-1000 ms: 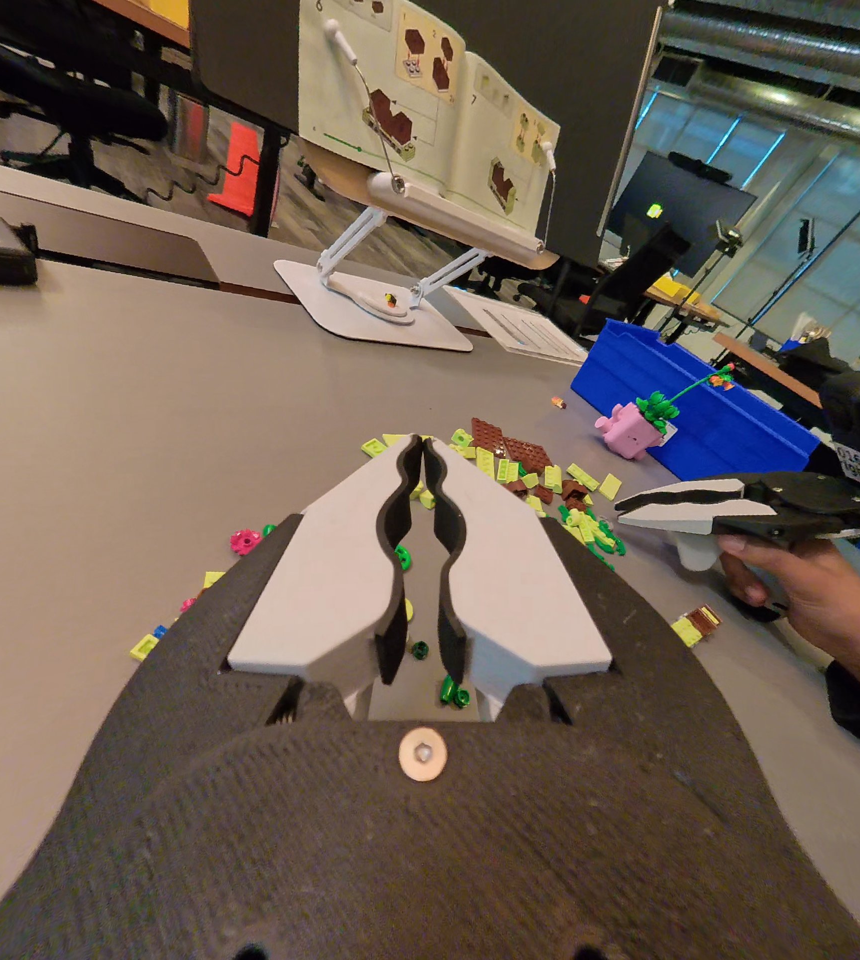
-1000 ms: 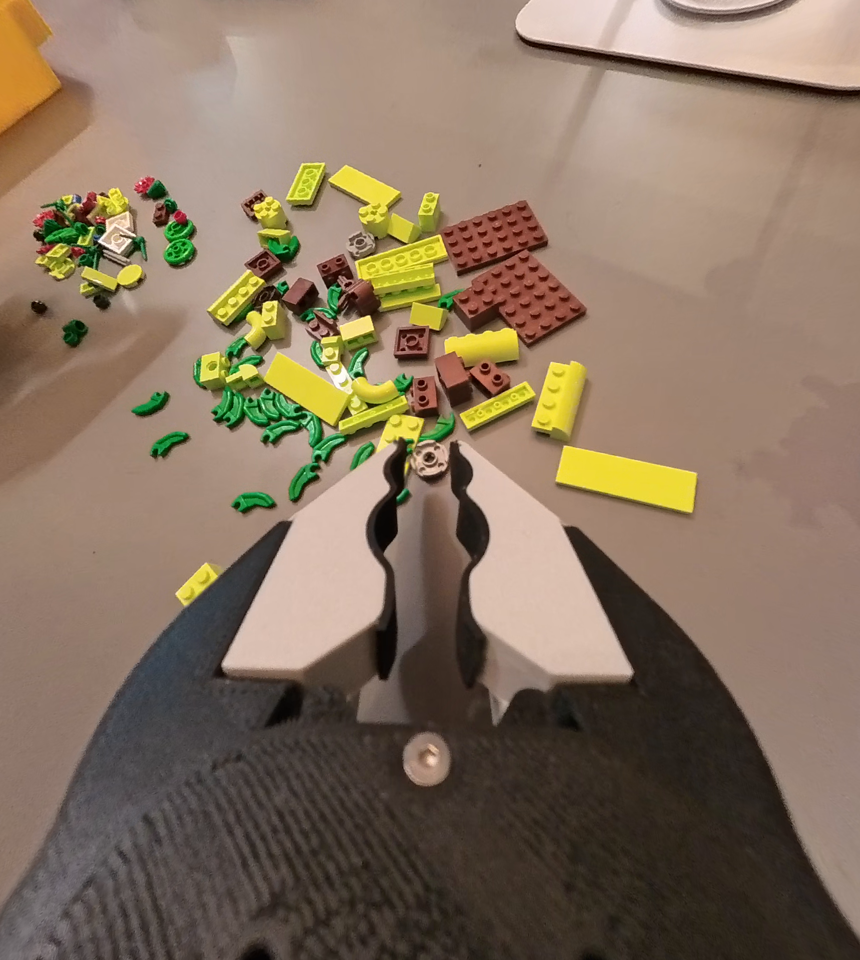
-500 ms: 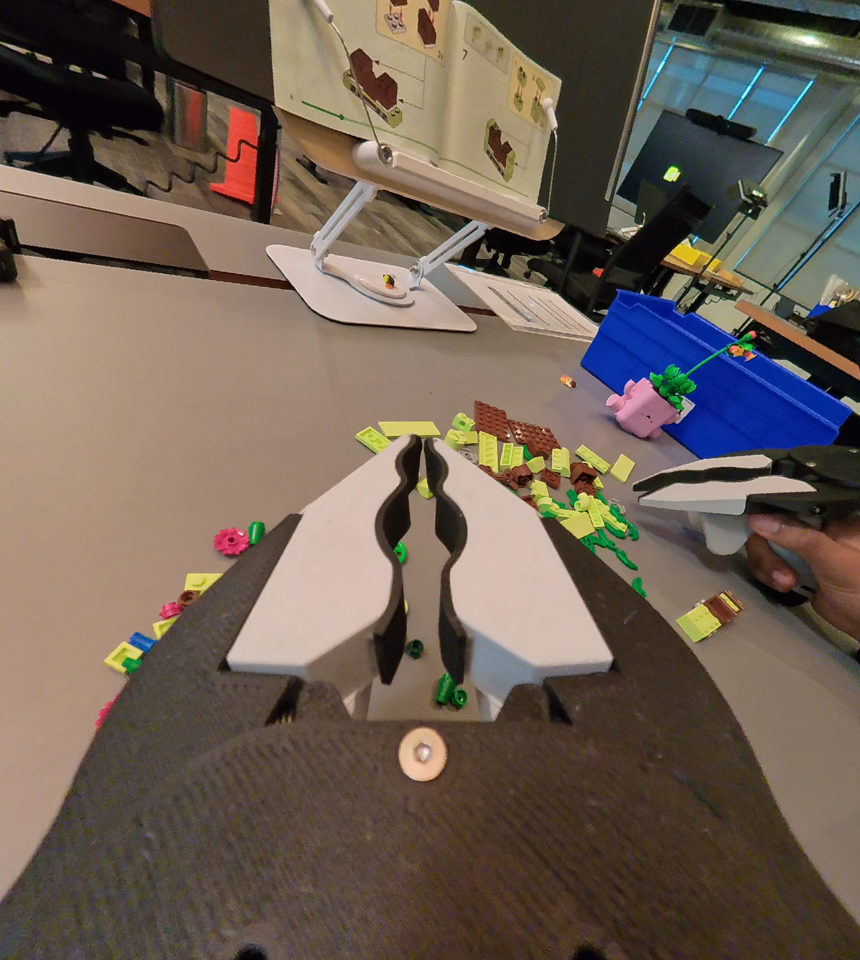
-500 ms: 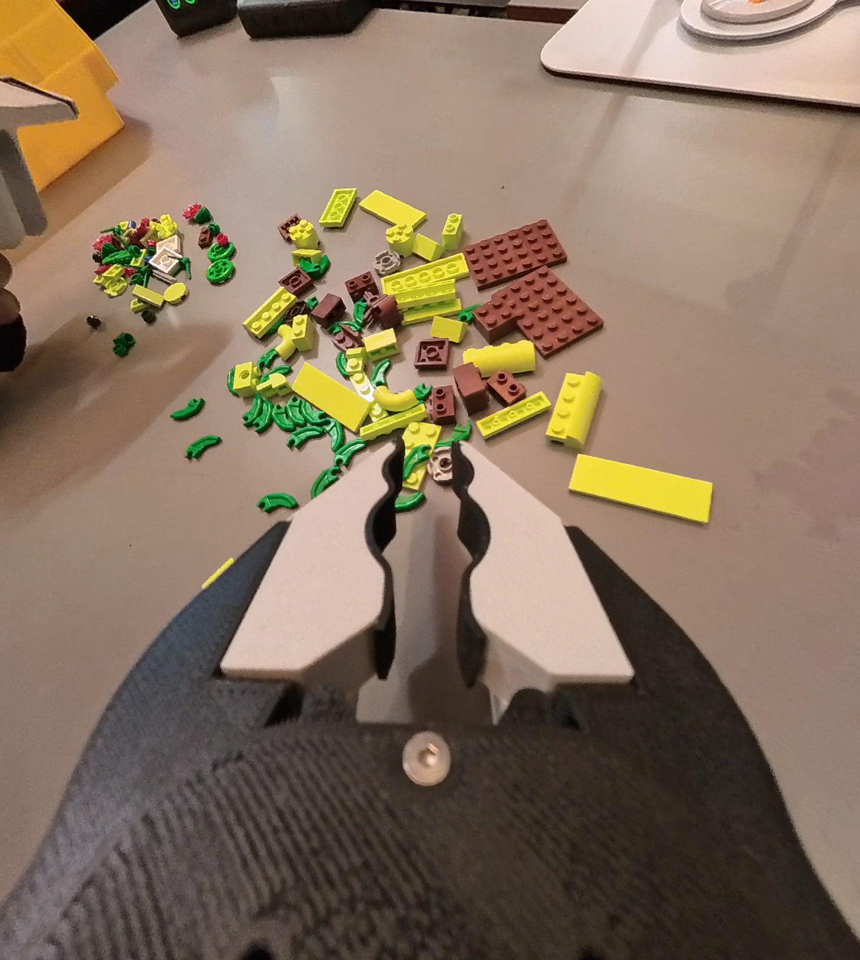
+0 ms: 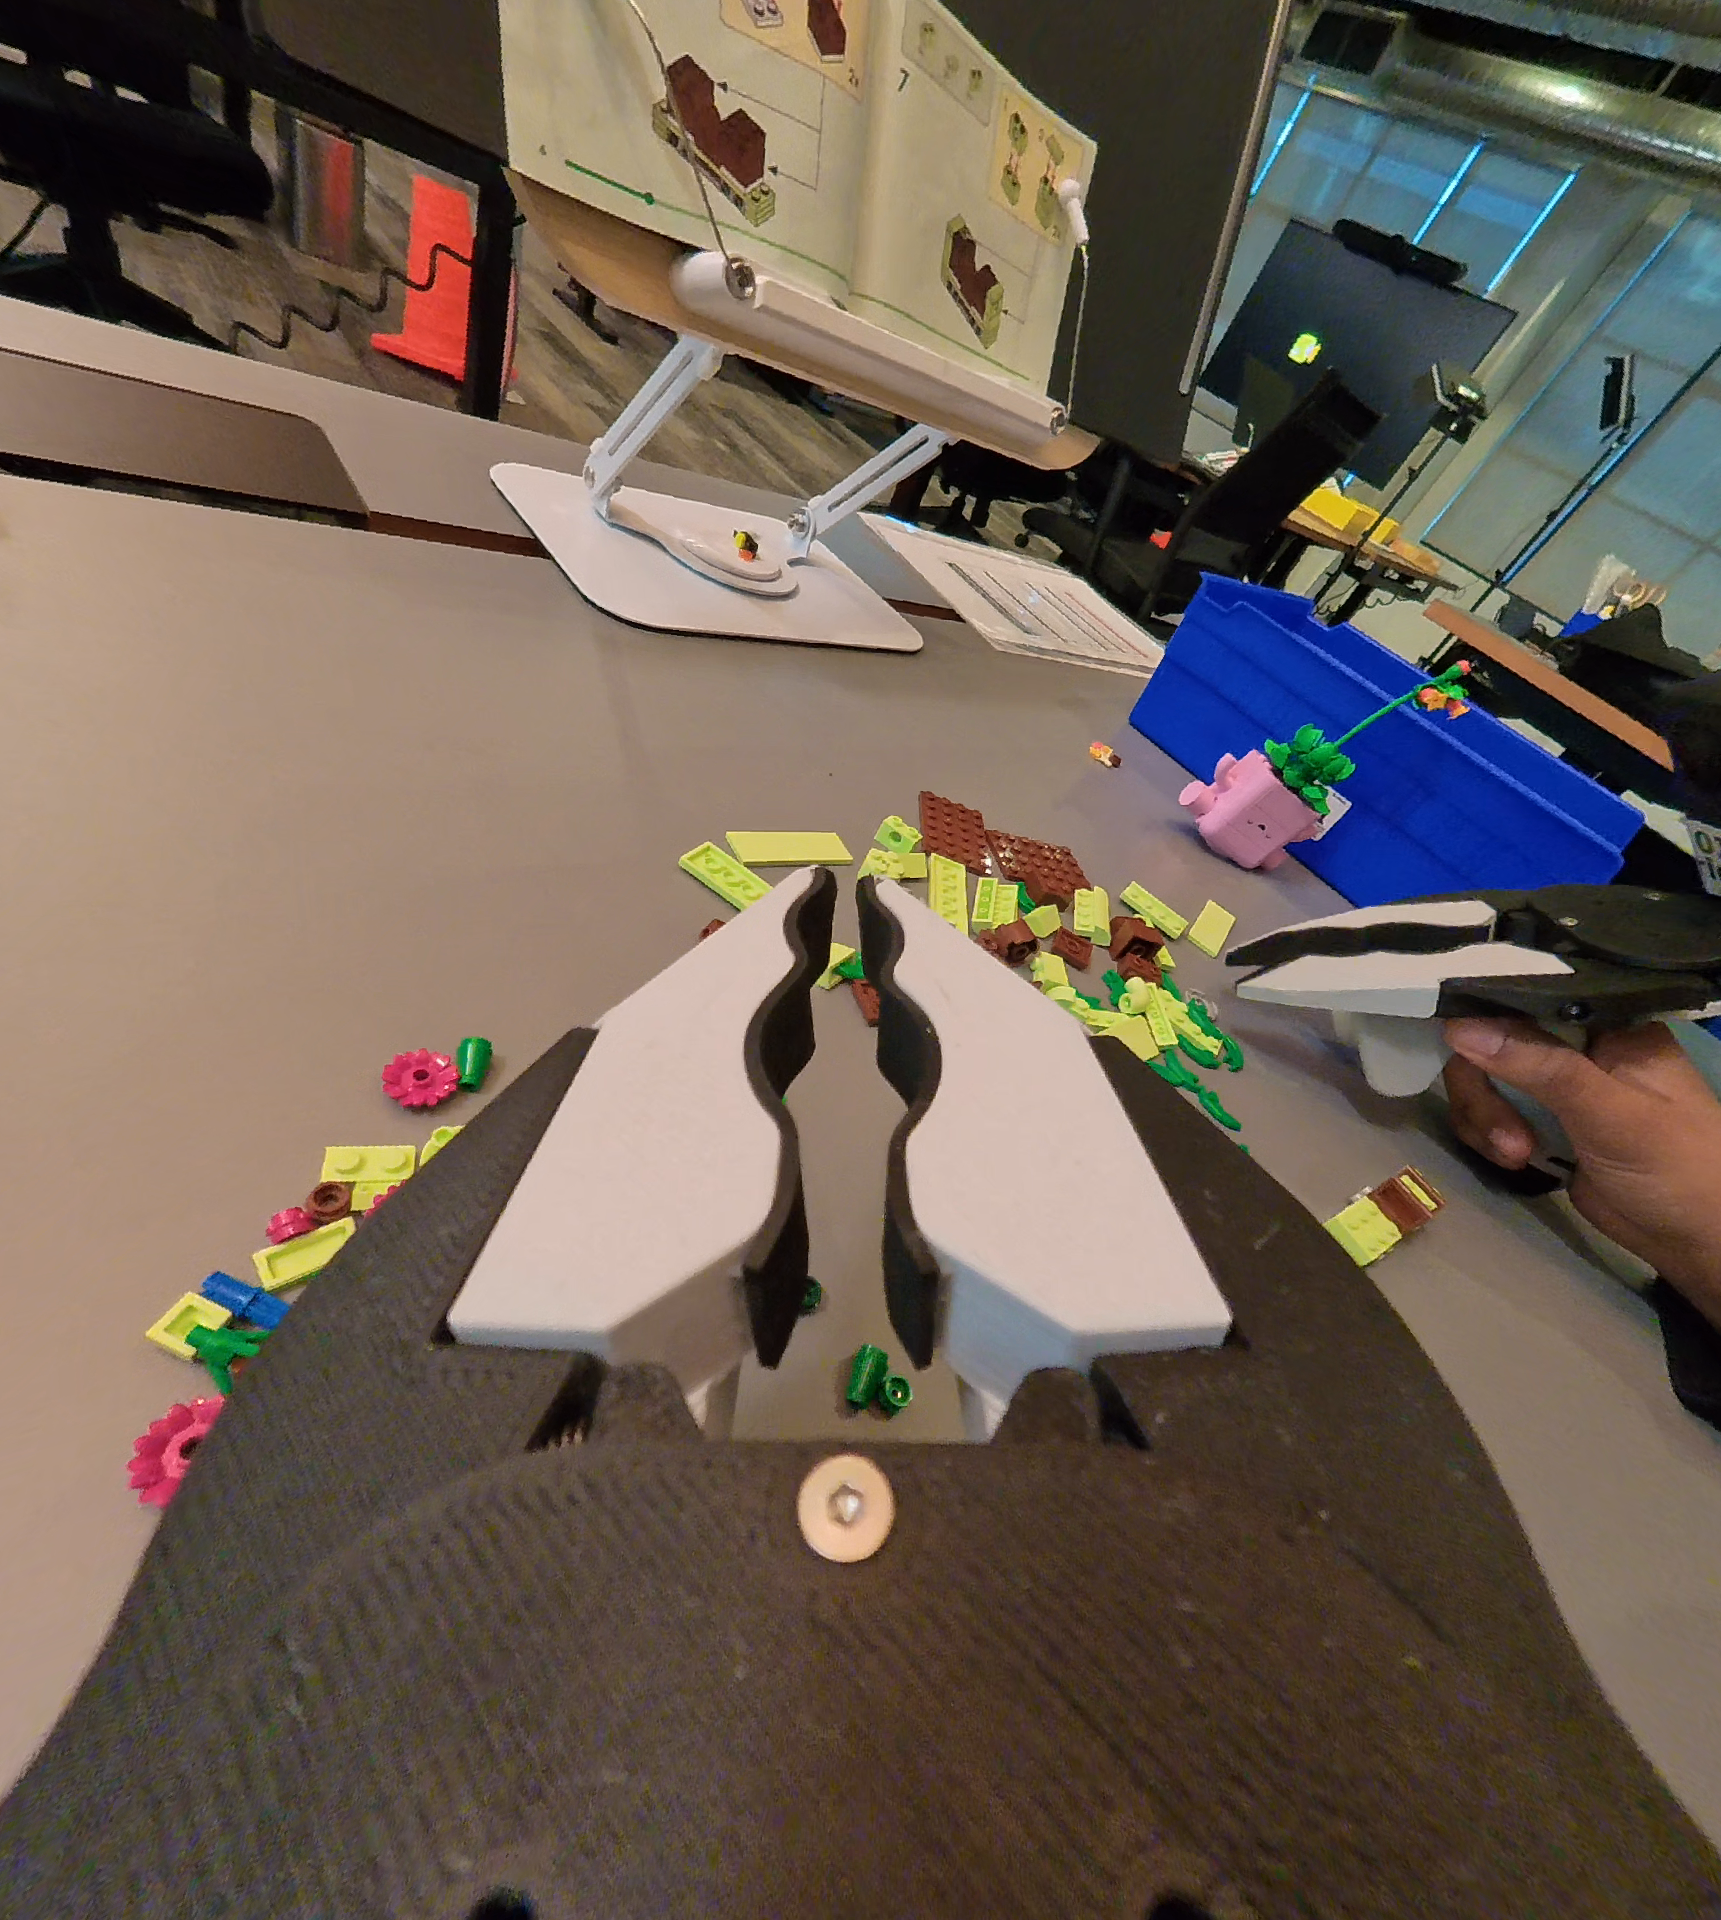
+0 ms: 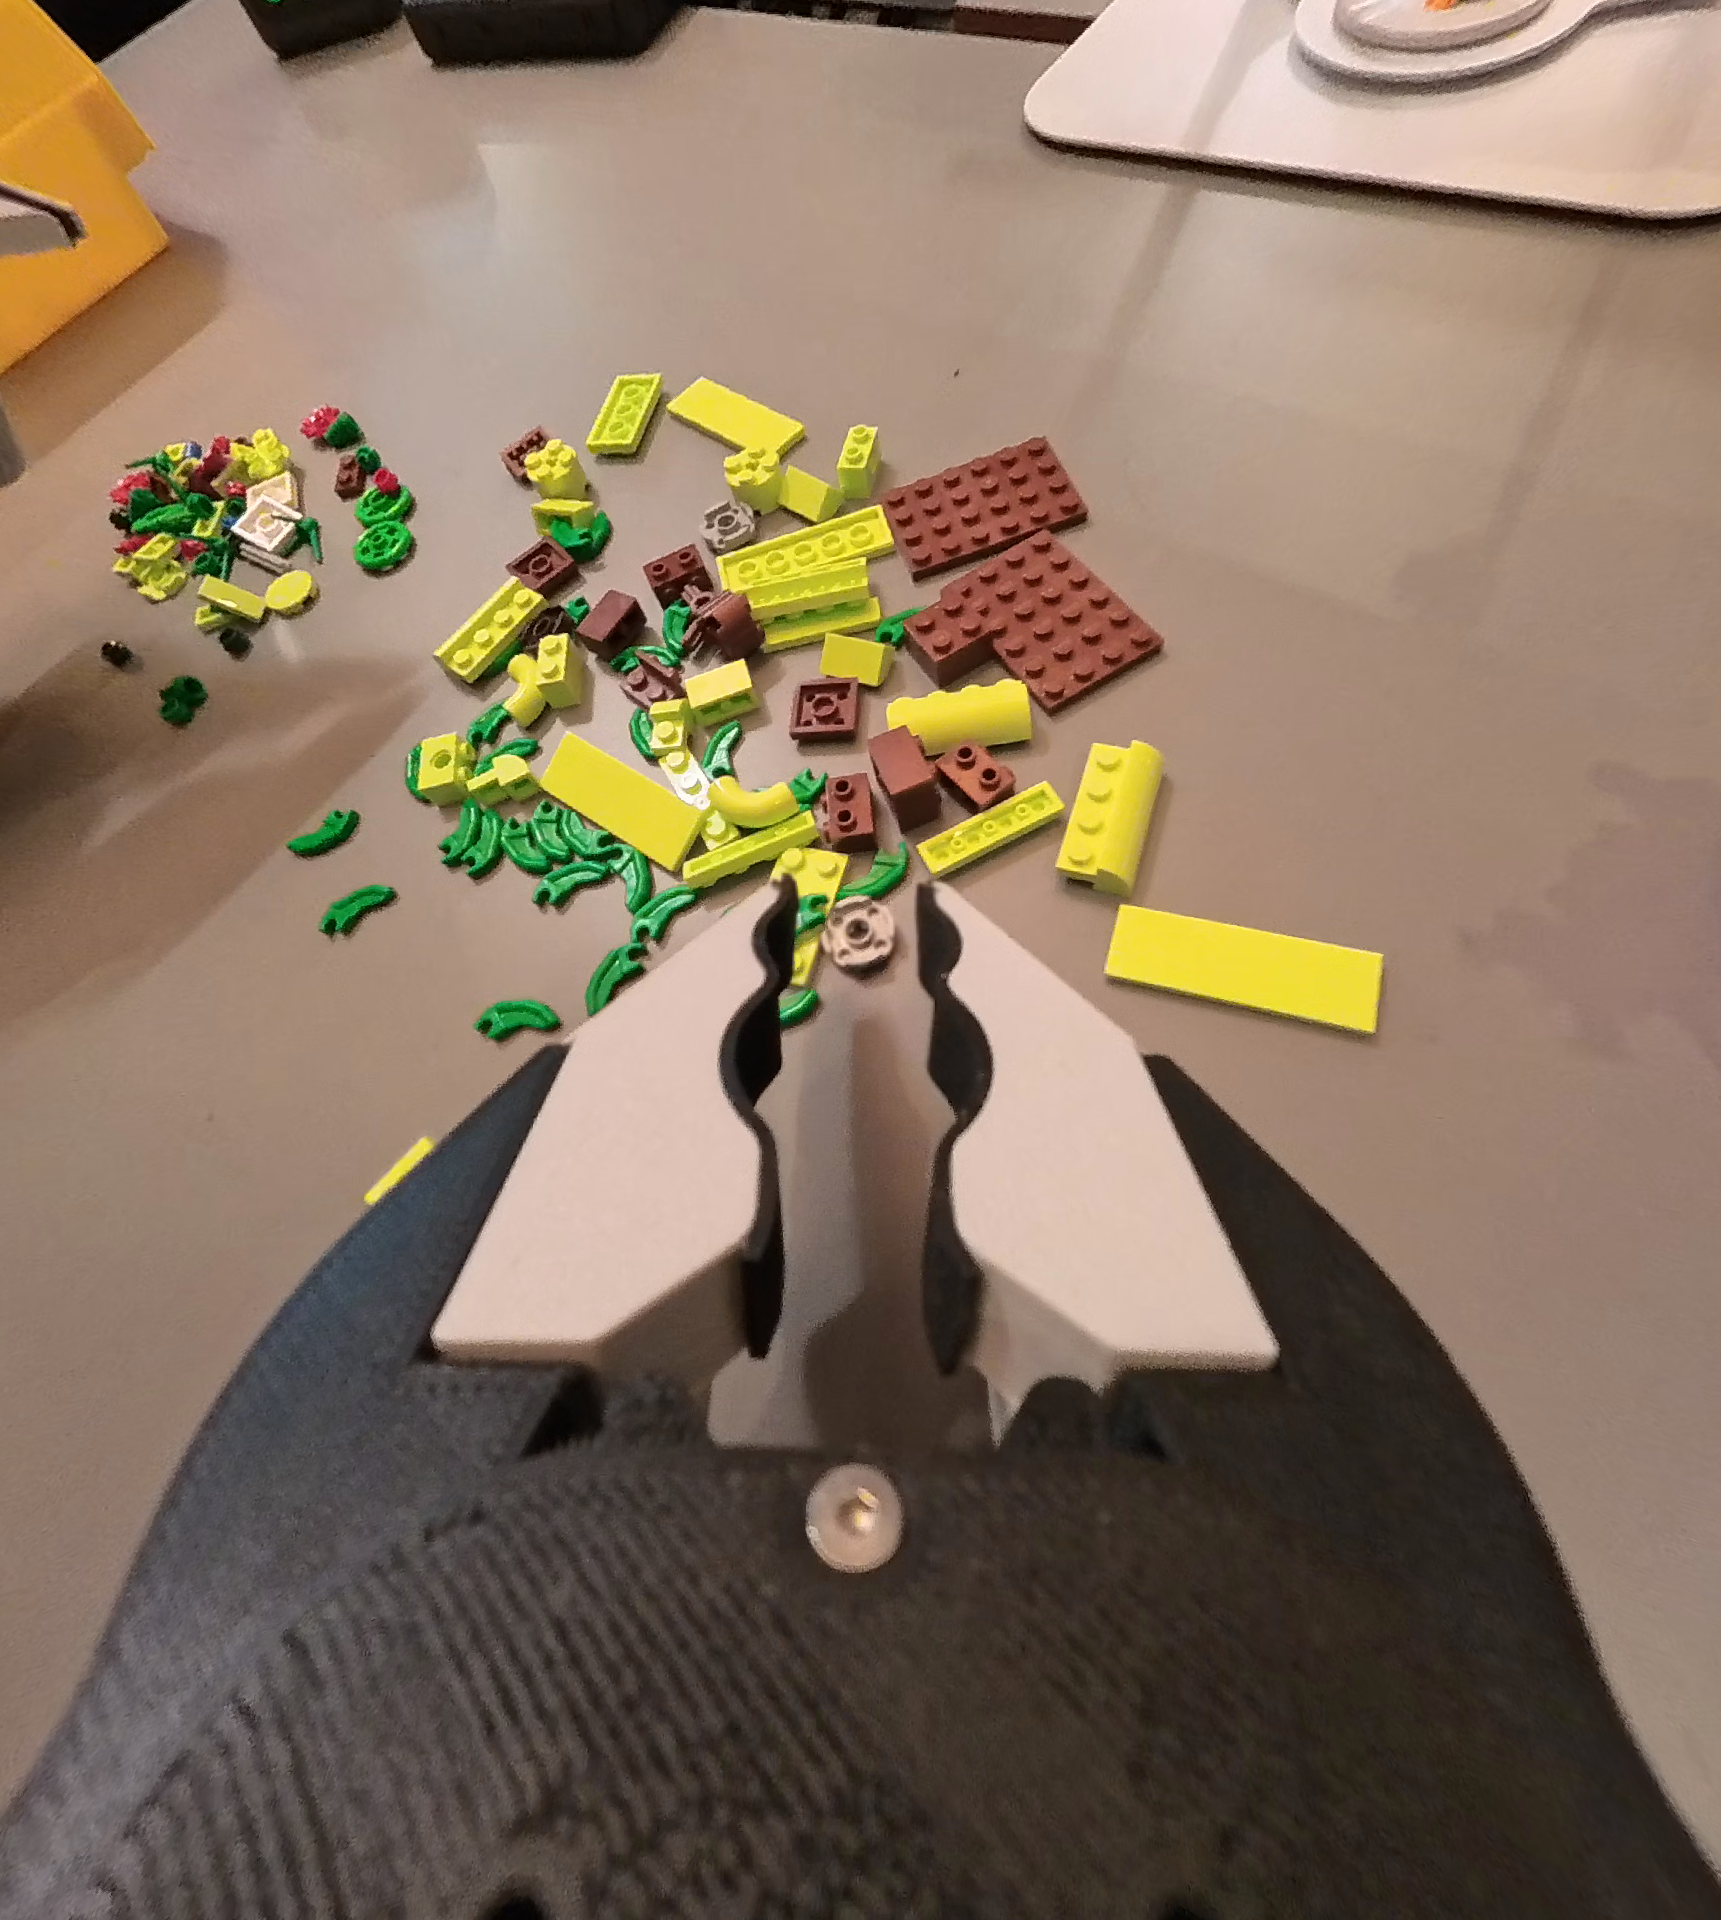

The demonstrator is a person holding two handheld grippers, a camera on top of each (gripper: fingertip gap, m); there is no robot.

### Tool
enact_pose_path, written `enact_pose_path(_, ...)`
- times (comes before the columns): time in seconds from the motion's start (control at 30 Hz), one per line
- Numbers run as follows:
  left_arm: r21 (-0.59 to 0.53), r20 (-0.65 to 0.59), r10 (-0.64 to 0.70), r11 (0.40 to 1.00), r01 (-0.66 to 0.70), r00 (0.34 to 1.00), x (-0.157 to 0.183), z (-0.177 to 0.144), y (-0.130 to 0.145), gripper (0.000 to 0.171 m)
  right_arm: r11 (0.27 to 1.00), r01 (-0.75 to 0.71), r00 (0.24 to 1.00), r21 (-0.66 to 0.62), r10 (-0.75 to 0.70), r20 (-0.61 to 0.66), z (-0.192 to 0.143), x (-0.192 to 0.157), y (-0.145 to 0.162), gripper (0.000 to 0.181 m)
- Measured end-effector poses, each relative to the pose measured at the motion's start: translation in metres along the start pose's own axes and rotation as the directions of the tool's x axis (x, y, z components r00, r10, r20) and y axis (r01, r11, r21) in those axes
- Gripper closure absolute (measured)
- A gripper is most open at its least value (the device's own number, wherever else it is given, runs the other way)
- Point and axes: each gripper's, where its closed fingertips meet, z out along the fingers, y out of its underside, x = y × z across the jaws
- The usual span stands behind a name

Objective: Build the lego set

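Loose lego pieces lie in a pile on the grey table: brown plates (image 6: 1043, 613), lime bricks, green leaves, and a long lime tile (image 6: 1243, 968). My right gripper (image 6: 853, 896) is open and empty, low over the near edge of the pile, with a grey round piece (image 6: 861, 935) just beyond its tips. It also shows side-on in the left wrist view (image 5: 1245, 966). My left gripper (image 5: 840, 885) is shut and empty, above a smaller scatter with pink flowers (image 5: 416, 1076). The brown plates also show in the left wrist view (image 5: 1001, 847).
An instruction booklet (image 5: 835, 125) rests on a white stand (image 5: 710, 592) at the back. A pink pot with a plant (image 5: 1251, 821) stands before a blue bin (image 5: 1407, 769). A small lime and brown assembly (image 5: 1381, 1216) lies near the hand. A yellow bin (image 6: 14, 208) is at the left. Spacing between my two grippers at the tips: around 25 centimeters. To the long lime tile (image 6: 1243, 968): right tips about 6 centimeters, left tips about 30 centimeters. The left camera catches it too, in the left wrist view (image 5: 1211, 927).
The right gripper has drawn back a little from the pile, and the left gripper has come into its view at the upper left. Neither gripper's jaws have changed.
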Motion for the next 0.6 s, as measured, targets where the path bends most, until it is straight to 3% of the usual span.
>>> enact_pose_path(0.43,-0.001,0.004,-0.002,1.0,0.002,1.0,-0.001,0.0,0.0,0.169,1.0,-0.004,1.0,0.005,0.004,0.0,0.0,0.001,-0.001,0.161)
enact_pose_path(0.5,0.008,0.084,0.014,1.0,-0.015,0.996,-0.013,-0.004,-0.003,0.164,1.0,-0.005,1.0,0.005,0.005,-0.001,0.0,0.001,-0.001,0.161)
enact_pose_path(0.57,0.028,0.315,0.047,0.998,-0.058,0.948,-0.049,-0.02,-0.012,0.17,1.0,-0.004,1.0,0.006,0.004,-0.001,0.0,0.001,-0.001,0.161)
enact_pose_path(0.6,0.037,0.37,0.08,0.994,-0.101,0.926,-0.059,-0.03,-0.018,0.171,1.0,-0.004,1.0,0.007,0.004,-0.001,0.0,0.001,-0.001,0.161)
